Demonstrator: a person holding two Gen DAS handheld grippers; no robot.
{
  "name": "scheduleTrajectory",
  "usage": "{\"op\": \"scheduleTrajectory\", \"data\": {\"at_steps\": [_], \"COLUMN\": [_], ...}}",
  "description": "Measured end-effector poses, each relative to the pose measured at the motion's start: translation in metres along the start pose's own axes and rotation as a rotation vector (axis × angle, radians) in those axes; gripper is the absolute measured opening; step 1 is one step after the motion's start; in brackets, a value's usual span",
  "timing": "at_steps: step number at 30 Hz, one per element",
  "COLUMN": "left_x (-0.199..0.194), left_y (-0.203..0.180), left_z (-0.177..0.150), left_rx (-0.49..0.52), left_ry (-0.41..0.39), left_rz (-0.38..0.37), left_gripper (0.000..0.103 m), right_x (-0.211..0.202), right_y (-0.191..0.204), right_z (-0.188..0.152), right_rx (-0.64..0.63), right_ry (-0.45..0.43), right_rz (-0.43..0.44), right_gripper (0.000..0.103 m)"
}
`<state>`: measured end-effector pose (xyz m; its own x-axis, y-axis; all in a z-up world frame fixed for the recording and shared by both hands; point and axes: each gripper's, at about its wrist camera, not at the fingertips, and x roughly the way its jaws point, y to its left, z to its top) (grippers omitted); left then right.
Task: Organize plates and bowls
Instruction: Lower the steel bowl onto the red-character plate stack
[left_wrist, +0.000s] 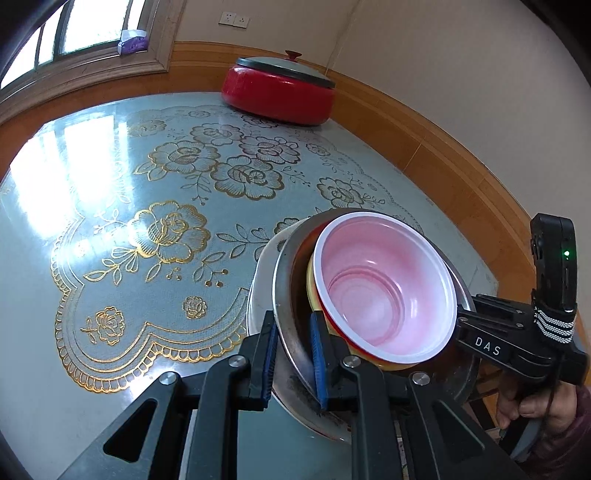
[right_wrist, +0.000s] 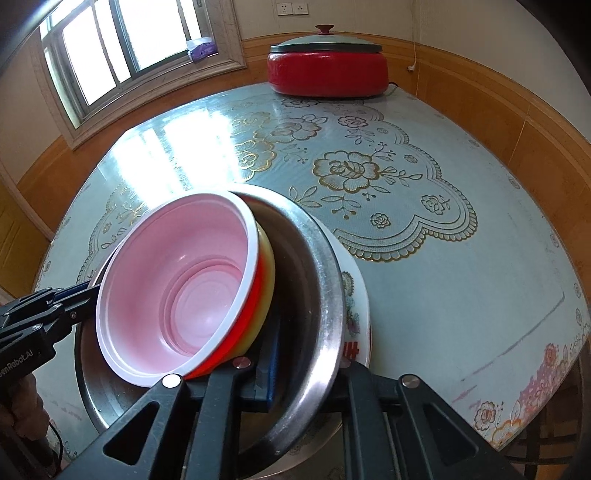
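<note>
Your stack sits at the near edge of the table (left_wrist: 110, 424): a pink bowl (left_wrist: 384, 284) leans in a yellow bowl (right_wrist: 267, 273), inside a steel basin (left_wrist: 291, 332), on a white plate (right_wrist: 356, 295). Your left gripper (left_wrist: 293, 360) pinches the basin's rim; your right gripper (right_wrist: 306, 354) clamps the rim opposite. A red pot (right_wrist: 328, 70) stands well apart, by the wall.

You cannot see the base of the pink bowl (left_wrist: 384, 284), sunk inside the steel basin (right_wrist: 314, 280). The white plate (right_wrist: 356, 295) beneath shows only a sliver at the basin's right in the right-wrist view, its red print half covered. Your right tool (right_wrist: 306, 365) hides one finger behind the basin rim. The hand (left_wrist: 535, 406) is cut by the left-wrist view's lower right edge.
</note>
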<state>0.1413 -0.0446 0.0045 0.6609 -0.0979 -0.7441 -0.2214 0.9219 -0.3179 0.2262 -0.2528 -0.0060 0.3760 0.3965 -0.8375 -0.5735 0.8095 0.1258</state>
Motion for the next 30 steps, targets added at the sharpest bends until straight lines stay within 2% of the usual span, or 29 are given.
{"op": "scheduleTrajectory", "data": {"at_steps": [2, 4, 15, 26, 30], "left_x": [-0.002, -0.001, -0.004, -0.004, -0.005], "left_y": [0.001, -0.001, -0.008, -0.007, -0.007], "left_z": [-0.001, -0.001, -0.004, -0.003, -0.004], "left_rx": [-0.01, -0.003, 0.022, 0.035, 0.041], "left_ry": [-0.006, -0.01, -0.02, -0.013, -0.017], "left_rz": [-0.002, 0.003, 0.008, -0.01, -0.016], "left_gripper": [0.018, 0.019, 0.019, 0.02, 0.021], "right_x": [-0.004, -0.006, -0.021, -0.032, -0.033], "right_y": [-0.002, -0.003, -0.013, -0.012, -0.007], "right_z": [-0.001, -0.001, -0.012, -0.027, -0.031], "right_rx": [0.024, 0.035, 0.082, 0.122, 0.121], "right_ry": [-0.025, -0.036, -0.097, -0.122, -0.129], "right_rz": [0.009, 0.013, -0.007, -0.009, -0.022], "right_gripper": [0.023, 0.027, 0.028, 0.027, 0.021]}}
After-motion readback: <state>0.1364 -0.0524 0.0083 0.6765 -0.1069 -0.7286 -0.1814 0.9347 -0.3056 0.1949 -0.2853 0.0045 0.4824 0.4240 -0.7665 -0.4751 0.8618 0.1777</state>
